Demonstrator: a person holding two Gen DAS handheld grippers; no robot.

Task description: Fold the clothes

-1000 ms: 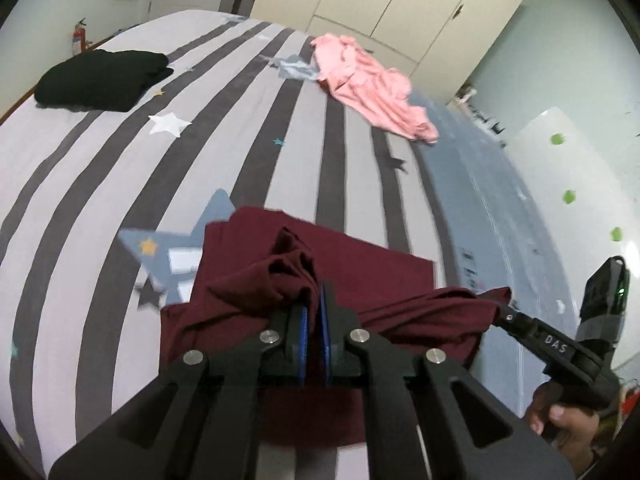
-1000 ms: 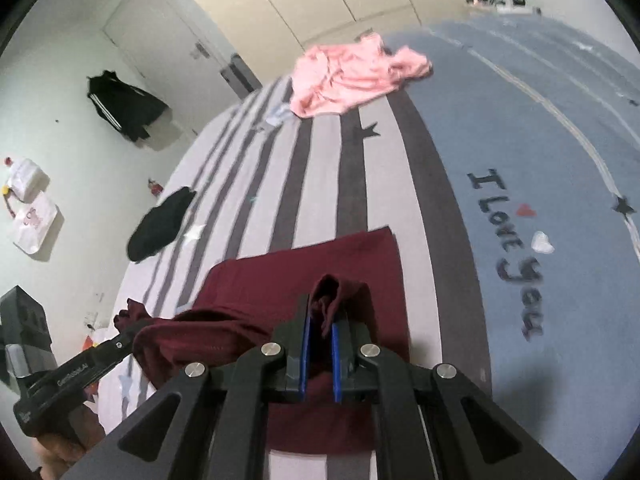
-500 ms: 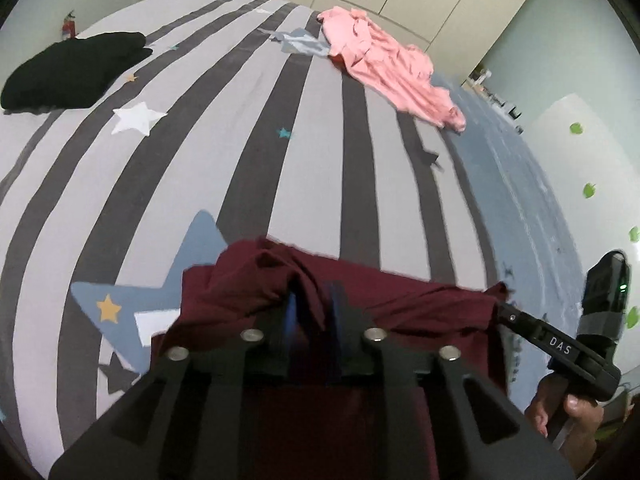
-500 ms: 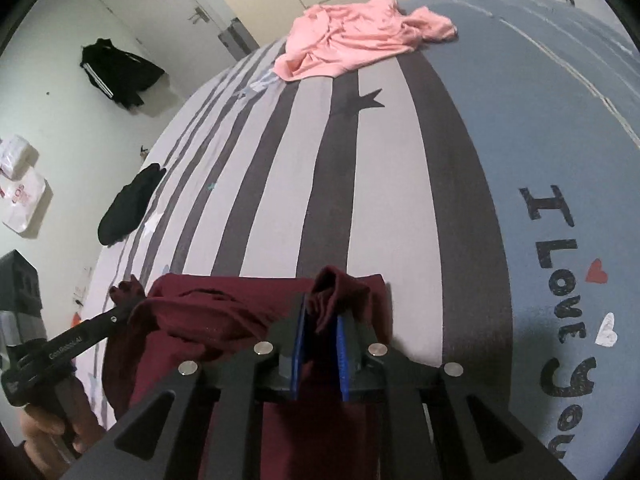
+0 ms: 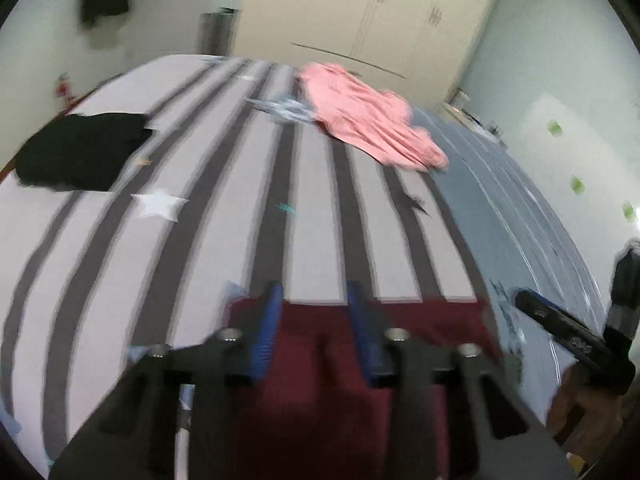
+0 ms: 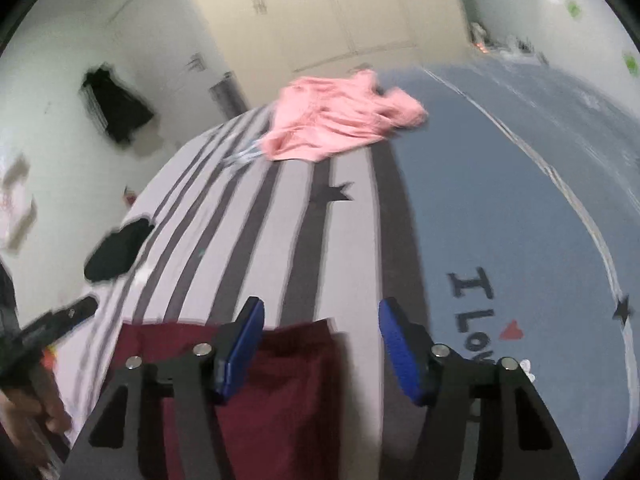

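The left gripper (image 5: 314,320) is hanging over the near edge of the bed (image 5: 248,208) with its blue pads (image 5: 266,332) spread apart and nothing between them, and the maroon garment (image 5: 320,392) is lying flat on the striped cover directly beneath it. The right gripper (image 6: 320,344) is likewise standing wide, its blue pads (image 6: 400,352) empty, hovering over the right end of the same maroon garment (image 6: 280,392), whose far edge is running straight across the grey and white stripes at the near edge of the bed (image 6: 500,200). Both views are motion-blurred. A pink garment (image 5: 368,120) is sprawling near the far edge of the bed, toward the wardrobe (image 5: 360,12), and a folded black garment (image 5: 80,152) is resting near the left edge. Black lettering (image 6: 472,312) is showing on the blue part of the cover, near the right gripper.
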